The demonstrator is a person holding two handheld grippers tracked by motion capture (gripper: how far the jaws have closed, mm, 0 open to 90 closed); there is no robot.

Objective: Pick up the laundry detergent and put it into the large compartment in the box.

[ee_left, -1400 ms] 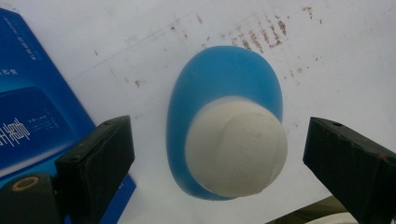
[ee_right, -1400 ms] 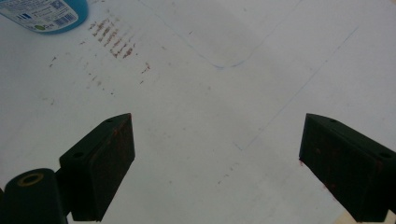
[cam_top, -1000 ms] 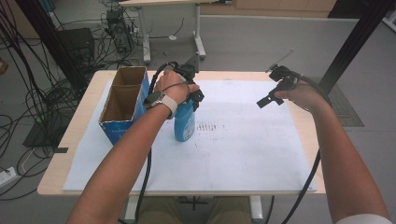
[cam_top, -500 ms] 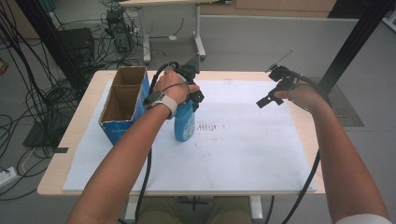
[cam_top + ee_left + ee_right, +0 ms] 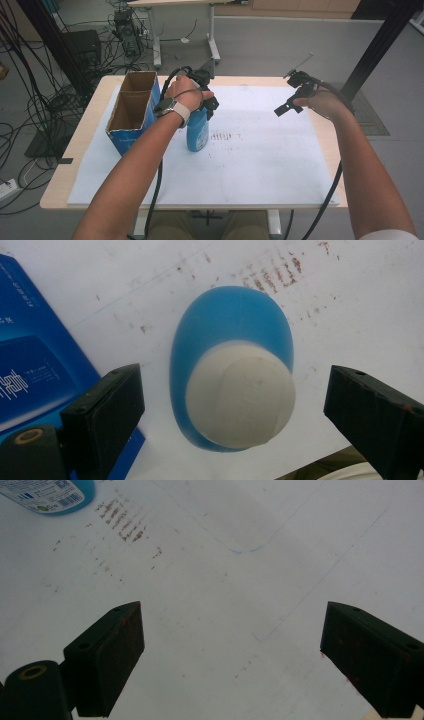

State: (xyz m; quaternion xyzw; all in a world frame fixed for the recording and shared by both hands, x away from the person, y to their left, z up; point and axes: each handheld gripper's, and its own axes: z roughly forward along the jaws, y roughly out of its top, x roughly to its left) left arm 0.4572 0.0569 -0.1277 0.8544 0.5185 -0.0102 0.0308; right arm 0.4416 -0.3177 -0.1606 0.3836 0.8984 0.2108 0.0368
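High view: my left gripper (image 5: 209,107) hangs right over the blue bottle (image 5: 198,131), which stands upright on the white sheet (image 5: 260,160) just beside the cardboard box (image 5: 131,112). My right gripper (image 5: 289,102) hovers well apart.

Left gripper view: jaws spread wide either side of the white cap (image 5: 240,394), clear of it.

Right gripper view: jaws spread, nothing between them, bottle at the top left corner.

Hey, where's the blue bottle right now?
In the high view the blue bottle stands upright on the white sheet, left of centre, just right of the open cardboard box, directly beneath the open left hand-held gripper.
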